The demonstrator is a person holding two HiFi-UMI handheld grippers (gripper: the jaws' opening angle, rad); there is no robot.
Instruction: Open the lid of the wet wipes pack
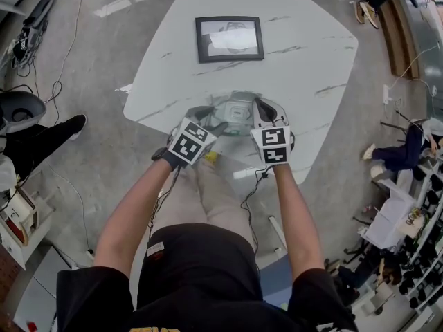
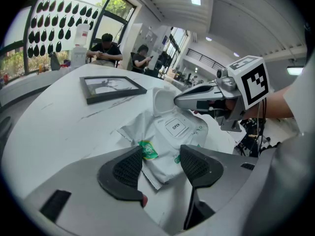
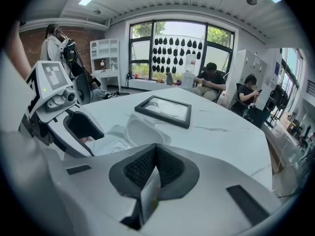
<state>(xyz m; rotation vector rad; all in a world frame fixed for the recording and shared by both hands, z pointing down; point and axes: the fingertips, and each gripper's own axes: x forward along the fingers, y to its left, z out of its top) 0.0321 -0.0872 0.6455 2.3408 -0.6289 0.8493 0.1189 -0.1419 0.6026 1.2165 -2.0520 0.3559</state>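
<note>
Your left gripper (image 2: 162, 168) has its jaws spread, straddling the near end of the wet wipes pack (image 2: 170, 146) by the table's (image 1: 304, 54) near edge. The lid (image 2: 162, 102) stands raised. Your right gripper (image 3: 155, 168) is beside it, clenched on a thin white sliver (image 3: 149, 195). There's bare tabletop around the picture frame (image 1: 229, 39), out to the far edge.

Both forearms are stretched forward, left forearm (image 1: 131, 213) beside right forearm (image 1: 293, 209). The left tongs (image 2: 161, 165) are angled down, jaws spread wide. The right tongs (image 3: 154, 163) are angled down, jaws pressed together. The two sets of tips seem close; contact is unclear.
</note>
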